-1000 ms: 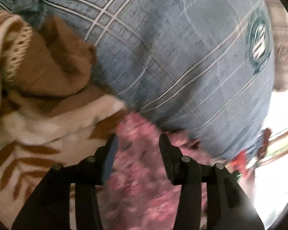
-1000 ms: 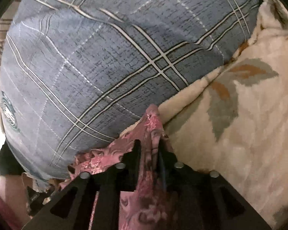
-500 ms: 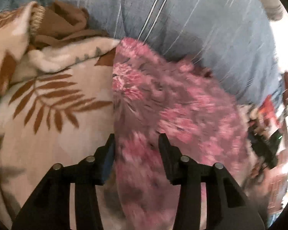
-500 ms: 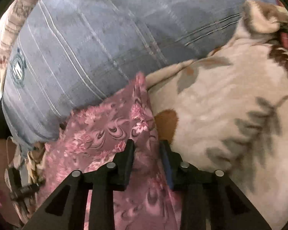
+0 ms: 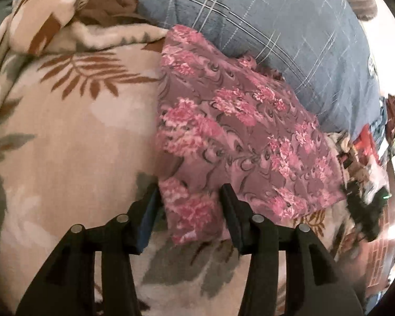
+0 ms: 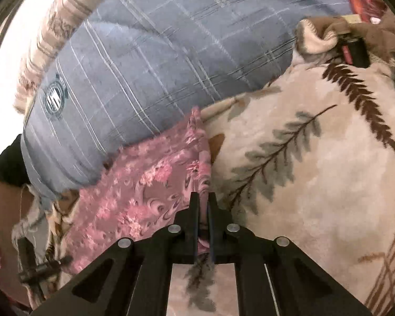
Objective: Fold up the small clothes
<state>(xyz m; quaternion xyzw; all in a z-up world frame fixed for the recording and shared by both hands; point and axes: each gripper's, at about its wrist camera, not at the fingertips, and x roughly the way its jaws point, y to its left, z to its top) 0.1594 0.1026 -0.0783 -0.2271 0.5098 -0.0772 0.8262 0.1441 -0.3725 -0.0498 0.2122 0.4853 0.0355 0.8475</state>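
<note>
A small pink floral garment lies spread flat on a cream blanket with a leaf print. Its far edge rests against a big blue plaid pillow. My left gripper is open, its fingers on either side of the garment's near corner. In the right wrist view the same garment lies to the left, and my right gripper is shut on its right edge, low on the blanket.
A brown cloth is bunched at the blanket's far left corner. Cluttered dark and red items lie off the bed's right side. A striped cushion sits behind the pillow.
Both grippers have pulled back from the pillow, drawing the garment out flat on the blanket. The right gripper's fingers have closed tighter on the edge. The left gripper stays open.
</note>
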